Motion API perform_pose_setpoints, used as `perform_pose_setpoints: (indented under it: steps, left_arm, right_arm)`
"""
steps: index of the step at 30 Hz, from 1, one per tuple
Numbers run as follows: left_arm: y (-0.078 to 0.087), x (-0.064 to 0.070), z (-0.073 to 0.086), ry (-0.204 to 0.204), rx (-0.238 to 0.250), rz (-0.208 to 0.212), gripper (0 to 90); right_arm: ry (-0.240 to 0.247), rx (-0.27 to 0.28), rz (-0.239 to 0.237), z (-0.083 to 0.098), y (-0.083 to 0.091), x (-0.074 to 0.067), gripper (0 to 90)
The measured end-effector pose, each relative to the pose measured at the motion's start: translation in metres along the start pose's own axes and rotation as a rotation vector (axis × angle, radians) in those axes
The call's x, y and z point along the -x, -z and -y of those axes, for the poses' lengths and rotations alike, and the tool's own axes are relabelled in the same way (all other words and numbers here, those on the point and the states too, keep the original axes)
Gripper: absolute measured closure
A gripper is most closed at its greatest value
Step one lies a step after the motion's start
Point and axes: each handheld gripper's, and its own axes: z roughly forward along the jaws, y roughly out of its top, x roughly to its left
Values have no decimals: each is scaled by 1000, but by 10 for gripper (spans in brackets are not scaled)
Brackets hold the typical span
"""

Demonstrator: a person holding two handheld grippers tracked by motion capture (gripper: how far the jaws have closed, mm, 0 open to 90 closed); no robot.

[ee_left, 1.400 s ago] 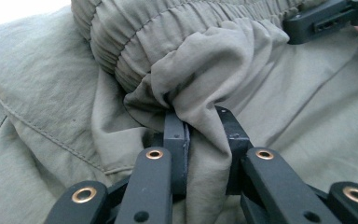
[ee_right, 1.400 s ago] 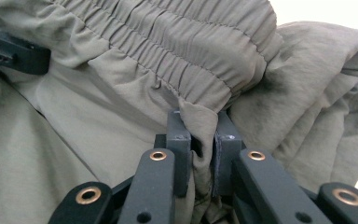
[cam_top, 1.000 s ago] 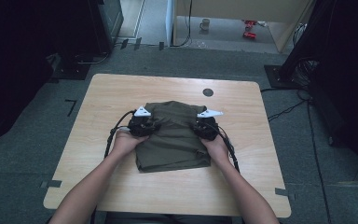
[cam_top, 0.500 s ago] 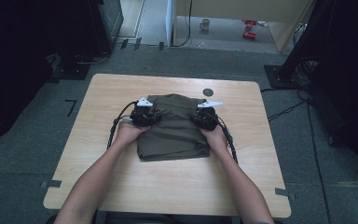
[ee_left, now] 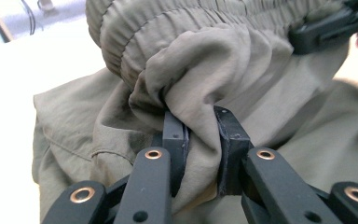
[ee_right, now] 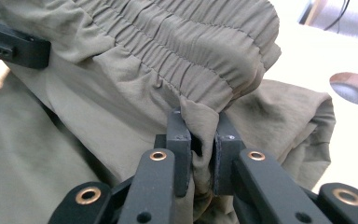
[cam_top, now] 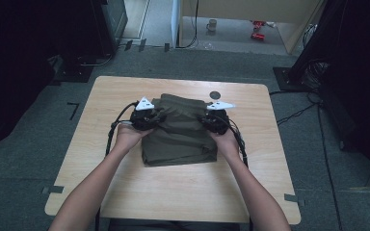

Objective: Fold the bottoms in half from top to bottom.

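On the wooden surface (cam_top: pixel 125 192), near its middle, an olive-green garment (cam_top: pixel 180 139) with an elastic waistband (ee_left: pixel 205 23) is lain in a partly folded heap. Its far end is pinched at both sides: a fold of cloth just below the waistband is clamped between the closed jaws of the left tongs (cam_top: pixel 147 118), as is seen close up from the left gripper view (ee_left: pixel 200 140), and a matching fold at the opposite corner is clamped by the right tongs (cam_top: pixel 214 121), shown in the right gripper view (ee_right: pixel 200 140). The two grips are set well apart, most likely so that the waistband is kept stretched and level while that end is raised off the surface and carried over for a fold. The near end of the garment is left resting flat, probably as the base onto which the lifted part is to be laid. A dark round mark (cam_top: pixel 215 95) is seen on the surface beyond the right tongs.
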Motion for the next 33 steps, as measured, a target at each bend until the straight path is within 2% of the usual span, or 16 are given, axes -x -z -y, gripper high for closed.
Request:
perform_pose_setpoints:
  steps: [5, 7, 9, 11, 12, 13, 16, 18, 19, 21, 23, 27, 29, 31, 33]
  left_arm:
    - [8, 13, 14, -30, -27, -1, 770]
    - [6, 15, 22, -23, -55, 6, 754]
    - [4, 16, 28, -19, -92, 3, 716]
    - [2, 16, 32, -6, -126, 17, 675]
    - [2, 16, 32, -1, -138, 19, 633]
    - [4, 15, 32, 5, -146, 27, 615]
    - [14, 12, 24, 23, -136, 49, 566]
    - [24, 7, 15, 38, -106, 59, 542]
    - [27, 5, 11, 47, -94, 68, 547]
    - [30, -3, 3, 57, -83, 70, 595]
    - [28, -13, -4, 64, -92, 69, 678]
    - [12, -34, -11, 101, -115, 61, 786]
    - [3, -43, -9, 127, -111, 48, 828]
    - [-6, -50, -6, 156, -129, 41, 847]
    - [-14, -55, -3, 190, -136, 51, 861]
  right_arm:
    - [18, -8, -13, 11, 13, -12, 800]
    - [37, -30, -16, 18, 12, -15, 796]
    - [30, -51, -27, 25, 10, -17, 779]
    - [32, -68, -35, 30, 8, -18, 704]
    - [24, -68, -47, 32, 7, -16, 629]
    - [11, -69, -69, 32, 7, -14, 592]
    - [-30, -44, -131, 30, 14, -5, 527]
    - [-44, -16, -161, 23, 23, 1, 544]
    - [-42, -3, -159, 19, 28, 3, 591]
    - [-37, 12, -160, 11, 34, 7, 663]
    - [-25, 16, -126, 3, 36, 12, 756]
    - [-52, -15, -86, -5, 20, 28, 847]
    - [-56, -39, -69, -4, 7, 35, 864]
    - [-57, -65, -58, -1, -4, 40, 873]
    - [-64, -69, -59, 2, -13, 44, 879]
